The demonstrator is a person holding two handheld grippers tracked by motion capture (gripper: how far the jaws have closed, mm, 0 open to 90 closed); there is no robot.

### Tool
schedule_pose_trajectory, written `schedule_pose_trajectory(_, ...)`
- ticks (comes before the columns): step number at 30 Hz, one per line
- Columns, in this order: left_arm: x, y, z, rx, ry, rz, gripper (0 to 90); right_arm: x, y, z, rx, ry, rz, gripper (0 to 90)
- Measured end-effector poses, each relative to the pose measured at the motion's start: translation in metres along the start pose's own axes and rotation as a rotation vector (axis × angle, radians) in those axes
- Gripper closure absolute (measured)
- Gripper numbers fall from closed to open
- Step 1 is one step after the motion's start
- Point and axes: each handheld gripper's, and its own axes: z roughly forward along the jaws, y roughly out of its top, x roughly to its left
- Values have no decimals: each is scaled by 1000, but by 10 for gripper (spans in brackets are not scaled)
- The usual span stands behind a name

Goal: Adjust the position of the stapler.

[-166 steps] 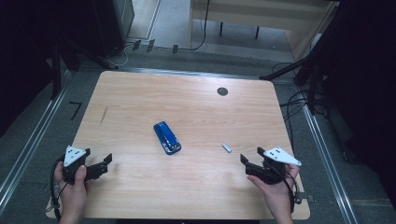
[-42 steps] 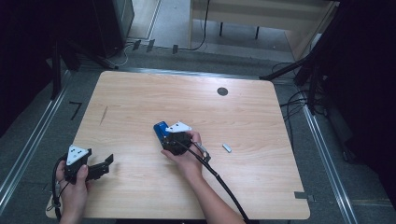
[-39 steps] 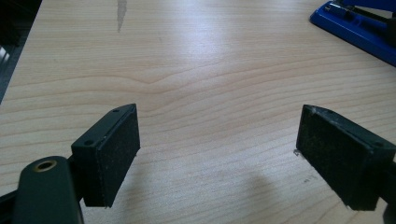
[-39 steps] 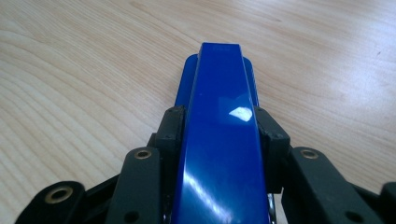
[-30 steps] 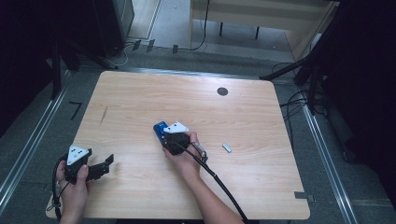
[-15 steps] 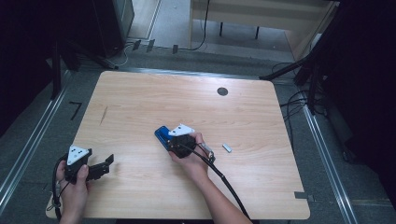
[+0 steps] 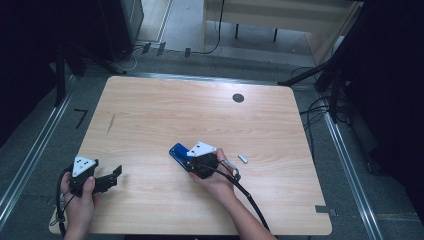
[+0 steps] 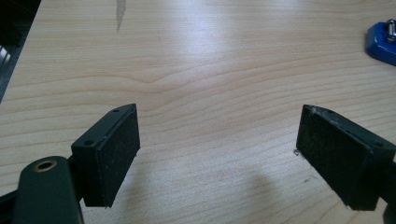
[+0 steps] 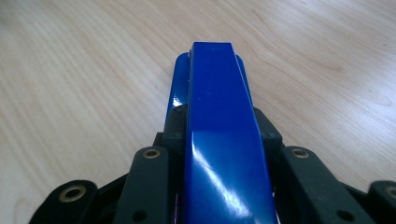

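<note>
Desk (image 7: 150, 105) from the high view carries your right hand-held gripper (image 7: 192, 162) near its middle, clamped on a blue stapler (image 7: 177, 152), a small silver piece (image 7: 243, 158) just to its right. In the left gripper view, your left hand-held gripper (image 8: 219, 158) gapes wide over bare wood. The right gripper view shows the stapler (image 9: 219, 130) glossy, plain blue, no readable writing, squeezed between both jaws.

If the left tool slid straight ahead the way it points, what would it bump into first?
Probably nothing soon: the left tool faces bare wooden table. The blue stapler sits off to the side of that line, though depth is hard to judge.
</note>
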Motion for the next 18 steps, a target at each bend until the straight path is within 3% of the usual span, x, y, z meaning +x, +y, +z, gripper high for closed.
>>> schedule_pose_trajectory(18, 0, -1, -3, -28, 8, -9, 142, 1, -31, -37, -2, 85, -70, 673)
